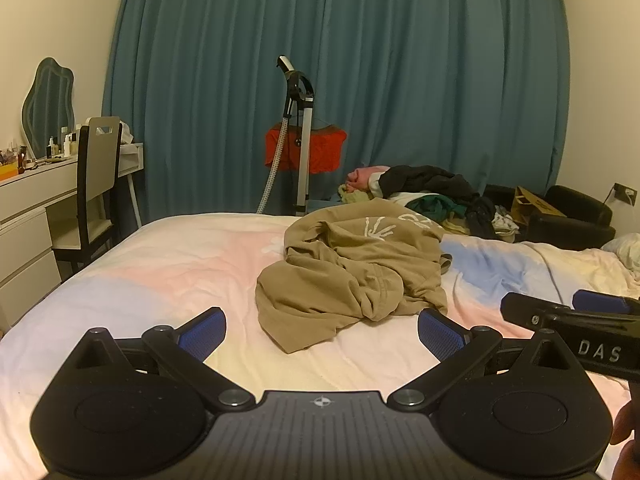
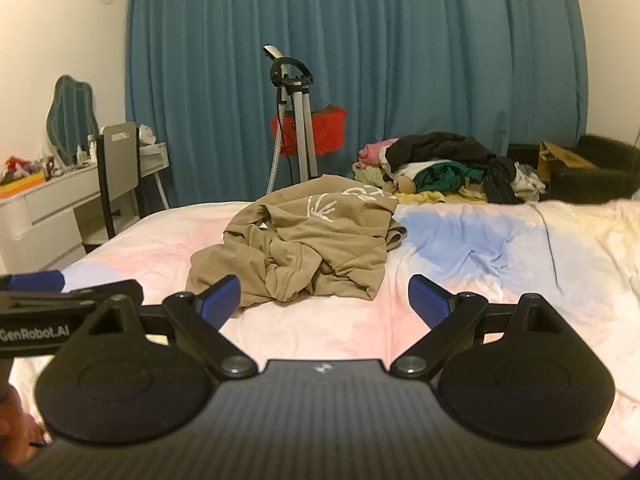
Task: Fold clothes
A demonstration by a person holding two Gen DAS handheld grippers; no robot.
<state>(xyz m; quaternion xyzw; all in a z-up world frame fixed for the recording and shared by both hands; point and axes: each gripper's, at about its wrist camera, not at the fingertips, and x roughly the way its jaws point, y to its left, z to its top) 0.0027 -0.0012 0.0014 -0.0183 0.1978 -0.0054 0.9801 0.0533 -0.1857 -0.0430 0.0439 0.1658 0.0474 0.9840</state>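
A tan garment [image 1: 352,264] with a white print lies crumpled in a loose heap near the middle of the pastel bedsheet [image 1: 160,280], a pile of mixed clothes [image 2: 444,168] behind it at the far edge. Both the left gripper [image 1: 322,330] and the right gripper [image 2: 324,300] hover short of it, jaws spread wide and empty. Only the right wrist view shows the print facing up clearly; only the left shows a white wall socket [image 1: 626,192].
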